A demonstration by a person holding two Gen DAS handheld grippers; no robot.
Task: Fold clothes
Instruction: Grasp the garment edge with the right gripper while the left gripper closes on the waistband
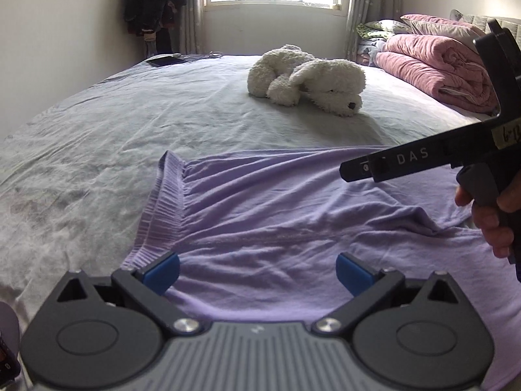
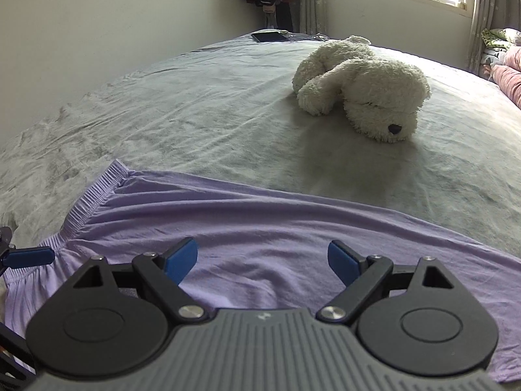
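While a lilac garment (image 1: 260, 215) of thin, softly creased jersey is spread flat on the near part of a grey, brushed-texture bedsheet (image 1: 136, 123), its ribbed, gathered waistband (image 1: 159, 208) is seen at the left edge. Both the left gripper (image 1: 257, 272) and the right gripper (image 2: 262, 262) are held just above the cloth, blue pads (image 2: 180, 260) spread wide, nothing grasped. A fluffy white plush dog (image 2: 361, 88) is shown lying beyond, well apart.

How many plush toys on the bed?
1: a white plush dog lying on the grey bedsheet, beyond the purple garment. The bedding pile's far side is hidden.
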